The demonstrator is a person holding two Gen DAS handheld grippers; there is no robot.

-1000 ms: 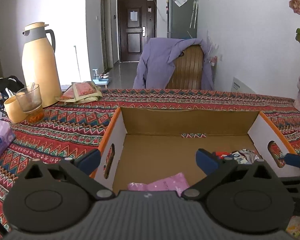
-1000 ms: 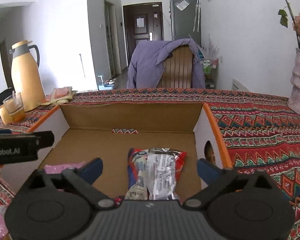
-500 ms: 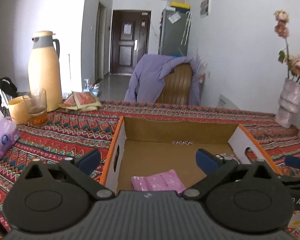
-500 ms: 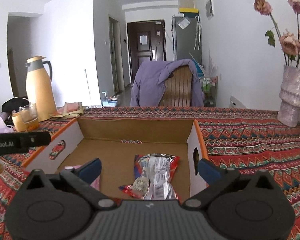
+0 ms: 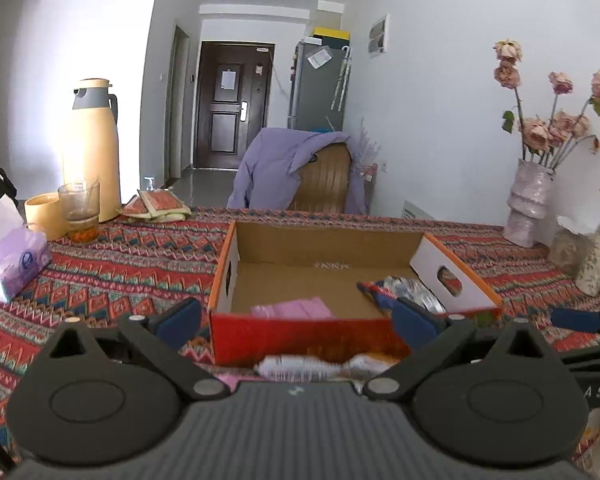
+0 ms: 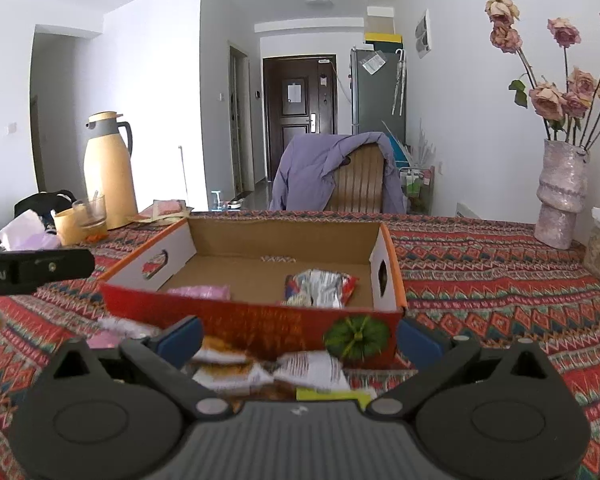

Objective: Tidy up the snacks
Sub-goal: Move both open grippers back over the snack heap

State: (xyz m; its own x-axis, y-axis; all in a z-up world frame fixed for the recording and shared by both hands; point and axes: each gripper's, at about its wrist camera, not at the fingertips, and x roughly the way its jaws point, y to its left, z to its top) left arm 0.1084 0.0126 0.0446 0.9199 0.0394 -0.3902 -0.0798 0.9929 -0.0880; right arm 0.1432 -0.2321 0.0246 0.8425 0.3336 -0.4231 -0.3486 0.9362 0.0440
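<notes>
An open cardboard box [image 5: 300,336] [image 6: 256,332] with orange rims sits on the patterned tablecloth. Inside lie a pink packet [image 5: 292,307] [image 6: 199,292] at the left and a red-and-silver snack bag [image 5: 412,290] [image 6: 320,282] at the right. In front of the box, loose snack packets [image 5: 312,365] [image 6: 276,368] rest on the cloth. My left gripper [image 5: 296,322] is open, low before the box's near wall. My right gripper [image 6: 300,338] is open too, above the loose packets, holding nothing. The left gripper's arm [image 6: 36,270] shows in the right wrist view.
A yellow thermos [image 5: 90,148], a glass [image 5: 80,210], a yellow cup [image 5: 46,214] and a tissue pack [image 5: 10,256] stand at the left. Flower vases [image 5: 530,208] [image 6: 562,196] stand at the right. A chair with a purple jacket [image 5: 296,172] is behind the table.
Both grippers have pulled back from over the box to in front of its near wall. The loose packets before the box have come into view. Both stay open.
</notes>
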